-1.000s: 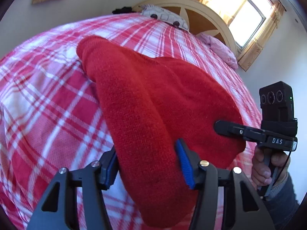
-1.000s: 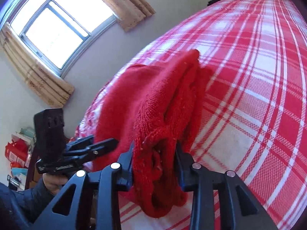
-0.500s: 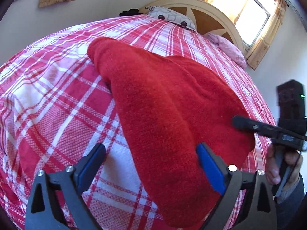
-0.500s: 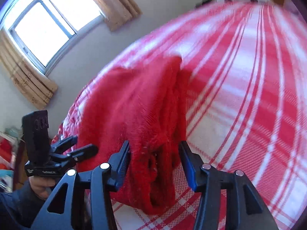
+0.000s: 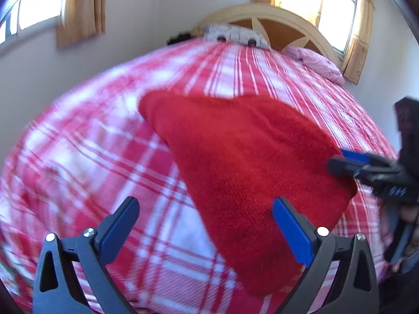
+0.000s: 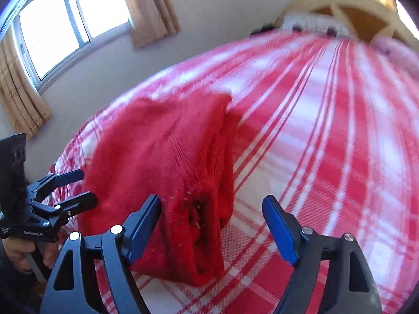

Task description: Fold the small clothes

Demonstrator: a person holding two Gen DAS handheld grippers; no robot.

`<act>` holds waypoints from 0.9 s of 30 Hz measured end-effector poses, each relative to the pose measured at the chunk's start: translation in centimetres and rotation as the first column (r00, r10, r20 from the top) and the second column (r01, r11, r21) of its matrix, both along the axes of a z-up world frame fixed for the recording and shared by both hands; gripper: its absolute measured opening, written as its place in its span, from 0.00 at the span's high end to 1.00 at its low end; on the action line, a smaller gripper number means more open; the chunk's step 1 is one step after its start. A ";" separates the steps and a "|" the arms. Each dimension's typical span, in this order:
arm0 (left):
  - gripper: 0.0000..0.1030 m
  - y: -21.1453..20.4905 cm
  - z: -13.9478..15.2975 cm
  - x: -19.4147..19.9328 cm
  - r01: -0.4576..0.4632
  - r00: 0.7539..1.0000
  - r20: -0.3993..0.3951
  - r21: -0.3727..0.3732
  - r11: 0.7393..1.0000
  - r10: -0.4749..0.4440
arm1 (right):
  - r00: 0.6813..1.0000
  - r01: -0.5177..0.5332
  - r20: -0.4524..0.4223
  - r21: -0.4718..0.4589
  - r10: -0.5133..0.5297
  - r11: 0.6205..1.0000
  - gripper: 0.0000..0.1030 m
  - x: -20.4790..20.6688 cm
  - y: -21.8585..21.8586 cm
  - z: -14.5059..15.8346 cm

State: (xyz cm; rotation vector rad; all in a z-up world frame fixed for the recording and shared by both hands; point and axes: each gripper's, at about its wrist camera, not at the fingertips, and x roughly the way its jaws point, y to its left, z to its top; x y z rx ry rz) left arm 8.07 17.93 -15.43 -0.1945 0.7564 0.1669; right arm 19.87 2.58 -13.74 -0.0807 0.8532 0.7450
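A folded red knitted garment (image 5: 243,162) lies on the red and white checked bedspread (image 5: 86,162). My left gripper (image 5: 207,230) is open, its jaws wide apart, with the garment's near corner between them and untouched. In the right wrist view the garment (image 6: 167,162) lies left of centre, its bunched edge facing me. My right gripper (image 6: 212,227) is open, its jaws wide around that edge without holding it. The right gripper shows at the right edge of the left wrist view (image 5: 348,163), and the left gripper at the left edge of the right wrist view (image 6: 81,188).
A wooden headboard (image 5: 277,18) with a patterned pillow (image 5: 235,35) and a pink pillow (image 5: 314,62) stands at the far end of the bed. A wall with curtained windows (image 6: 62,28) runs along the bed's left side. Bedspread stretches to the right of the garment (image 6: 327,136).
Both grippers have opened and let go of the red garment, which now lies on the bed. Both have drawn back and lifted, so more of the room shows.
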 end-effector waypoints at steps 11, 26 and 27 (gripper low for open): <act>0.00 0.3 7.8 -4.2 -0.102 0.965 0.256 0.158 0.982 0.060 | 0.833 0.077 0.551 -0.019 -0.054 0.997 0.22 -11.0 1.1 10.8; 0.00 -1.9 9.7 -5.4 -0.087 0.945 0.325 0.177 0.980 0.025 | 0.843 0.064 0.533 0.027 -0.069 0.998 0.21 -13.9 1.1 12.0; 0.00 -2.0 9.6 -5.3 -0.086 0.946 0.322 0.177 0.980 0.025 | 0.844 0.068 0.532 0.028 -0.072 0.997 0.21 -13.9 1.1 12.0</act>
